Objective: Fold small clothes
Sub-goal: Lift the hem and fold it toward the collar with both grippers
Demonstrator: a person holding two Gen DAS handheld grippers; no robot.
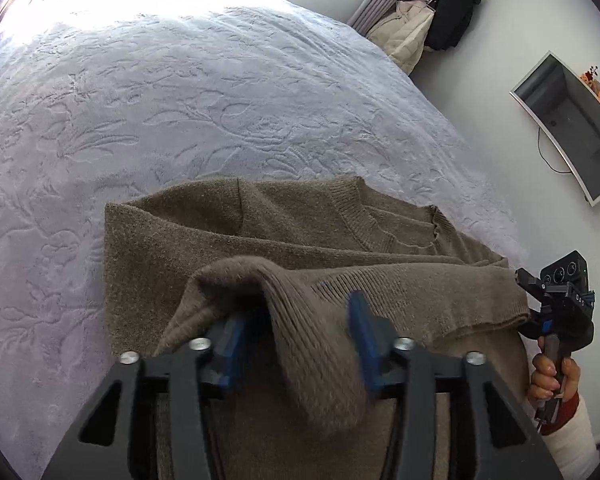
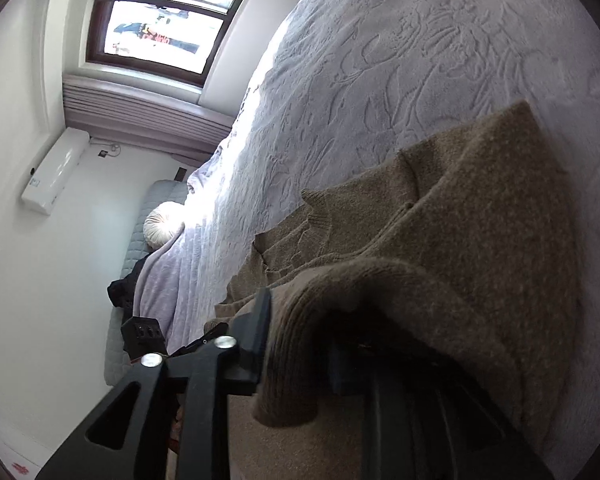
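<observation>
Pale lilac embossed bedspread point(image 1: 180, 92) covers nearly everything, with wide bare room beyond and to the left of the sweater; its right edge falls away toward a white wall with a mounted television point(image 1: 568, 128). The brown knitted sweater point(image 1: 228, 232) lies near the bed's near edge, neckline toward the right, its ribbed hem folded up over the body. The left gripper point(image 1: 296, 332) has its blue fingers point(image 1: 364, 320) standing apart, a fold of hem draped loosely between them, not pinched. The right gripper point(image 2: 300, 344) shows one black finger point(image 2: 256, 340) beside the hem; the other is buried under the knit, so I cannot tell its grip. A hand point(image 1: 552, 376) holds that gripper's handle.
</observation>
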